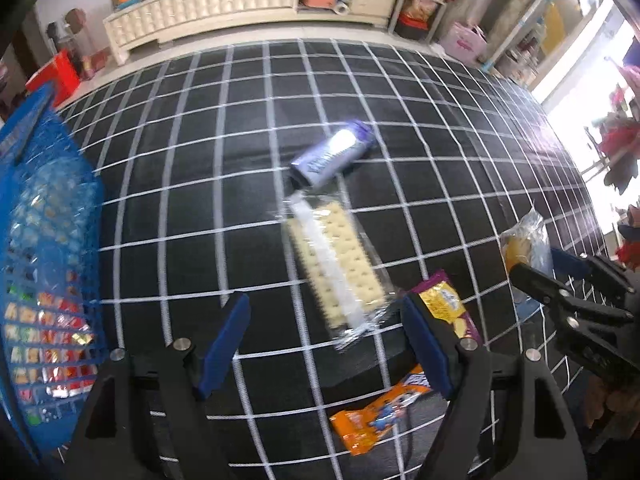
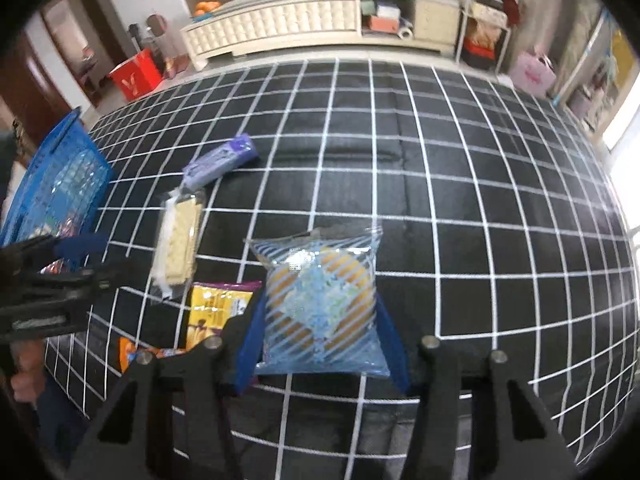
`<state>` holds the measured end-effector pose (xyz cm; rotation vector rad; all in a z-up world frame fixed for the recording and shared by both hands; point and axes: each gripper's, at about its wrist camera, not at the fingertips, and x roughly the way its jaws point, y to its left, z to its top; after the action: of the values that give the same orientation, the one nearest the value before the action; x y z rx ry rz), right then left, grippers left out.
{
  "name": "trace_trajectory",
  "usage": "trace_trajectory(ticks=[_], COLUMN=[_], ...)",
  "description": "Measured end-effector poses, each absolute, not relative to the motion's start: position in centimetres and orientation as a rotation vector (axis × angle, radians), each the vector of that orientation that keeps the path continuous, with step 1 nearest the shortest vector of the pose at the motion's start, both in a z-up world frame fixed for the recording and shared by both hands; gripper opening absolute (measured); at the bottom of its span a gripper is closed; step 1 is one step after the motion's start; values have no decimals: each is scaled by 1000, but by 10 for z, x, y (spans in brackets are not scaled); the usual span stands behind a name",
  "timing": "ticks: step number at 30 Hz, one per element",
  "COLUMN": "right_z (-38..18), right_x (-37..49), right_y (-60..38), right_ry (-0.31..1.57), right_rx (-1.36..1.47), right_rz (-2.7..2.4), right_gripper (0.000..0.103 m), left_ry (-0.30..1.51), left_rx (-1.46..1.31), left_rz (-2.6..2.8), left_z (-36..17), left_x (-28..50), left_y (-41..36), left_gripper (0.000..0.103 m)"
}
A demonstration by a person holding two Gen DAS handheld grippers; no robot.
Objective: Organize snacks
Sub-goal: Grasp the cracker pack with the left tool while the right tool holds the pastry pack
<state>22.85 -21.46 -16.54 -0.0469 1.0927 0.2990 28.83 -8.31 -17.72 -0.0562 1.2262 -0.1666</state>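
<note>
My left gripper (image 1: 326, 336) is open and empty above the black gridded cloth (image 1: 200, 200). Just ahead of it lies a clear cracker pack (image 1: 340, 268), with a purple bar (image 1: 332, 152) beyond. A yellow-and-purple packet (image 1: 444, 304) sits by its right finger, and an orange packet (image 1: 372, 420) lies below. My right gripper (image 2: 320, 344) is shut on a clear blue-striped bag of biscuits (image 2: 320, 304), its pads pressing both sides. The left wrist view shows that bag (image 1: 524, 240) sticking up from the right gripper (image 1: 548, 268). The left gripper (image 2: 92, 260) enters the right wrist view at left.
A blue mesh basket (image 1: 48, 260) holding several wrapped snacks stands at the cloth's left edge, and appears as basket (image 2: 60, 184) in the right wrist view. A cream cabinet (image 2: 300, 20) and a red box (image 2: 136, 74) stand on the floor beyond the cloth.
</note>
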Motion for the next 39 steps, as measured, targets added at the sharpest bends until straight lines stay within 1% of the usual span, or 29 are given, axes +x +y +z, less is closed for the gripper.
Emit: trace_trajectory(ticks=[5,8,17,20,23,25,26,27,29,33,38,39], right_z=[-158,-163,-182,-185,-188,-190,-192,-192,-193,-190,-179,-176], right_x=[228,240,252,254,254,255,254,254,253,248,240,238], right_y=[-217,-213,-203,-206,-210,-214,-215,-216,-218,-219,-221,-221], right_ry=[1084,1093,1121,1127,1137,1145,1147,1149,1156,1158,1146,1142], right_rx=[-38,-28,8,20,37,51,56,61,70,81,72,72], right_rz=[331,350,373,370,368,361,359,356,352,343,329,325], right_gripper=[58,58,58,58,58,58,58,58,58,58,58,58], left_ry=[1247,1290,1350,1336,1326,1313,1308,1303,1298,1295,1270,1262], left_rx=[-44,-31,-54,-57,5,4,8,15,30,47,81,77], left_rz=[-133,-126,-19,-8,-22,-25,-30,-40,-57,-77,-76,-81], left_z=[-189,-202,-233,-236,-239,-239,-238,-236,-233,-231,-222,-215], left_x=[306,320,345,346,347,346,344,340,336,329,315,289], left_y=[-94,-102,-96,-96,-101,-103,-105,-107,-114,-127,-136,-131], left_gripper=[76,82,82,82,82,79,74,64,51,47,46,46])
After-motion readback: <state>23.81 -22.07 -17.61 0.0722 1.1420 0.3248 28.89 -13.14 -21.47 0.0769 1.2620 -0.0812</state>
